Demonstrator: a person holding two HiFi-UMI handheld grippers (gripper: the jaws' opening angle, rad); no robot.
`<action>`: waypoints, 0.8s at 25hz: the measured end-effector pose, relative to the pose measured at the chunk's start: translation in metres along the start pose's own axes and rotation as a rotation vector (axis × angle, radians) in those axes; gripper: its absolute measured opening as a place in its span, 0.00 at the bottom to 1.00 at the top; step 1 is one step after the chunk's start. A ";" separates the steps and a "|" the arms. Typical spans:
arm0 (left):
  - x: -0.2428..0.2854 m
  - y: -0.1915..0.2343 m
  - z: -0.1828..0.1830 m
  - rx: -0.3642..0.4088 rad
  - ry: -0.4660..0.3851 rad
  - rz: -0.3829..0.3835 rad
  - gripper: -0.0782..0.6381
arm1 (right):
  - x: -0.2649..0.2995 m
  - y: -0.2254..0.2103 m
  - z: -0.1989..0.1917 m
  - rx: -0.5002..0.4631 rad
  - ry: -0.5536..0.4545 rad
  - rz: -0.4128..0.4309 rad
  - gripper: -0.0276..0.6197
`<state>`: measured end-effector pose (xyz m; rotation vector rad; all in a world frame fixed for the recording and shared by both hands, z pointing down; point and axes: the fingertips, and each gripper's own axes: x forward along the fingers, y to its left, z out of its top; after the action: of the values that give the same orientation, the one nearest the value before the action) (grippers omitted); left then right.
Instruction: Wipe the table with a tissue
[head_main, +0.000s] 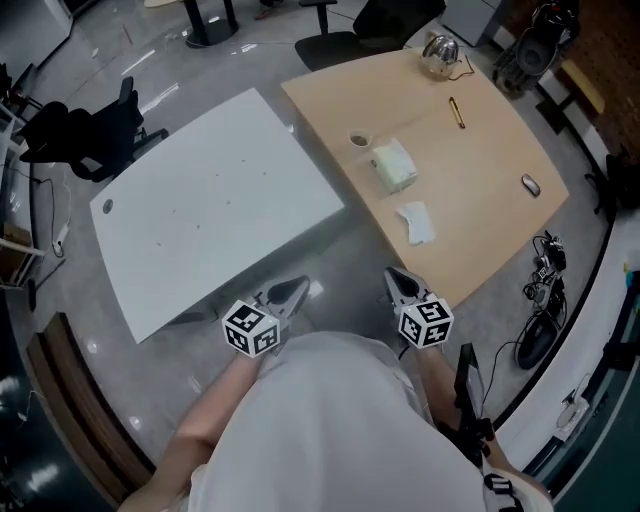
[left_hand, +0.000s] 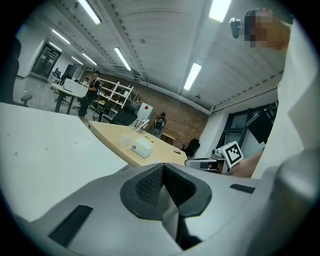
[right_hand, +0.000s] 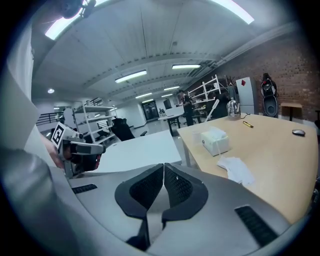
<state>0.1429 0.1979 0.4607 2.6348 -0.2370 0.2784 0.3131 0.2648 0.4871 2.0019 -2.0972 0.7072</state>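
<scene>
Both pinched together empty, the right gripper (head_main: 393, 274) sat nearer than the left gripper (head_main: 299, 286) to the tissue (head_main: 416, 222) just ahead, by the near edge of the desk (head_main: 485, 170).

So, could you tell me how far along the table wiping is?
Nothing looks done. The left gripper and right gripper are shut, empty, close to the person's body. A loose tissue lies untouched on the wooden table near the tissue box; grasping it and wiping remain.

Wooden surface (head_main: 480, 185) carries a tissue box (head_main: 394, 165), small cup (head_main: 359, 139) just beside it, loose tissue (head_main: 416, 222), pen (head_main: 456, 112), mouse (head_main: 530, 184). White surface (head_main: 215, 205) sits beside it, on the left.
</scene>
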 end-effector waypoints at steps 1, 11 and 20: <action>-0.002 0.006 0.003 0.002 0.000 0.000 0.12 | 0.007 0.001 0.003 -0.008 0.003 -0.007 0.07; -0.001 0.045 0.007 -0.036 0.009 -0.006 0.12 | 0.041 -0.030 0.007 -0.042 0.080 -0.111 0.07; 0.047 0.045 0.023 -0.018 0.067 -0.052 0.12 | 0.058 -0.126 -0.008 -0.002 0.177 -0.268 0.07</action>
<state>0.1820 0.1422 0.4715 2.6048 -0.1474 0.3451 0.4283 0.2169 0.5473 2.0799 -1.6909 0.7972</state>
